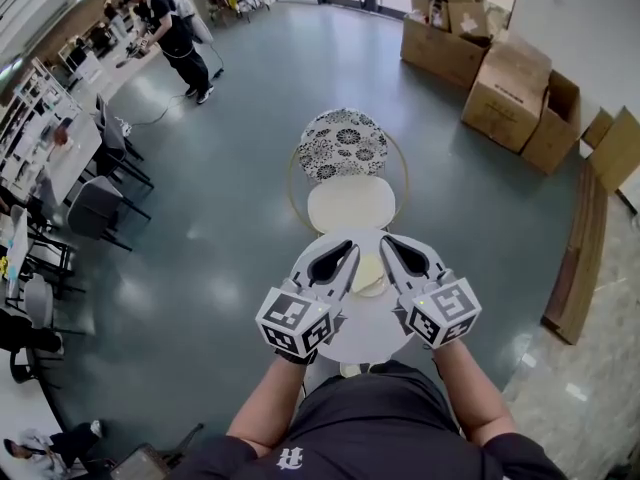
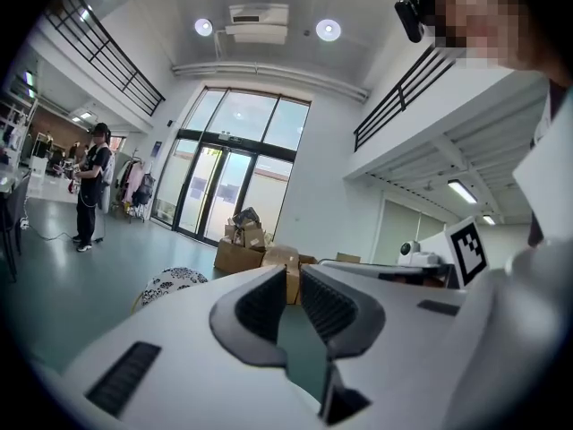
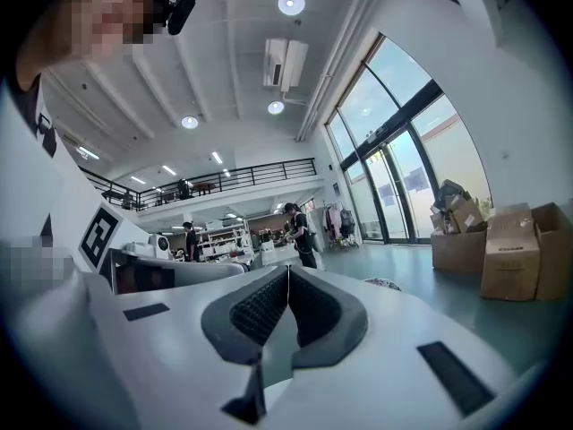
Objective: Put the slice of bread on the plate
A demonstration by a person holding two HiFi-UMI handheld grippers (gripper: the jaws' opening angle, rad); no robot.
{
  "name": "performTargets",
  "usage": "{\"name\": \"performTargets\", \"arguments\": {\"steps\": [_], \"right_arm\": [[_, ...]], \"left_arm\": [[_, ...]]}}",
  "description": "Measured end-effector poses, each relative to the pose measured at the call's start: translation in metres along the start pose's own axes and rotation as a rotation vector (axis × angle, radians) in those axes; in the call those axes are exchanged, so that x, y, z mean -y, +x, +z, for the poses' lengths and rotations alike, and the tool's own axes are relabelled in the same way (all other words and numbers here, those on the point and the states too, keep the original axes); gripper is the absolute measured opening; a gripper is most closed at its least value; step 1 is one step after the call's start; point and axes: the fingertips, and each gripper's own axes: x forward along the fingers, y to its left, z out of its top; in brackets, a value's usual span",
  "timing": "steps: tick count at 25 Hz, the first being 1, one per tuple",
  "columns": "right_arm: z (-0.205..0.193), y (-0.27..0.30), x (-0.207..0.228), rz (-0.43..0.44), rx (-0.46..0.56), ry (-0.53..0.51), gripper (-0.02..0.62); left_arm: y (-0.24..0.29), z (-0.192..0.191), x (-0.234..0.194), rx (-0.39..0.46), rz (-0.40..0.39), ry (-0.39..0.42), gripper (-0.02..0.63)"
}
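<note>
In the head view a pale yellow slice of bread (image 1: 367, 271) lies on a white plate (image 1: 376, 290) on the small round white table (image 1: 366, 334). Both grippers hang level above the table, one on each side of the bread and apart from it. The left gripper (image 1: 352, 251) (image 2: 293, 276) has its jaws drawn almost together with nothing between the ribbed pads. The right gripper (image 1: 388, 240) (image 3: 287, 274) has its pads touching at the tips and holds nothing. Neither gripper view shows the bread or the plate, only the room beyond.
Behind the table stands a chair with a cream seat (image 1: 350, 205) and a black-and-white patterned cushion (image 1: 343, 143). Cardboard boxes (image 1: 510, 88) are stacked at the back right, a wooden bench (image 1: 578, 258) runs along the right. Desks and chairs (image 1: 70, 168) line the left, where a person (image 1: 175, 33) stands.
</note>
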Motion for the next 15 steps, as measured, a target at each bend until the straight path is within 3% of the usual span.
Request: {"name": "performTargets", "arguments": {"steps": [8,15], "right_arm": [[0.024,0.001,-0.014,0.028,0.034,-0.038,0.006],[0.038,0.000,-0.020,0.035,0.048,-0.066,0.006]], "left_arm": [[-0.003,0.021,0.003,0.034,0.035,0.033,0.008],[-0.002,0.038,0.008,0.088,0.049,0.041,0.006]]}}
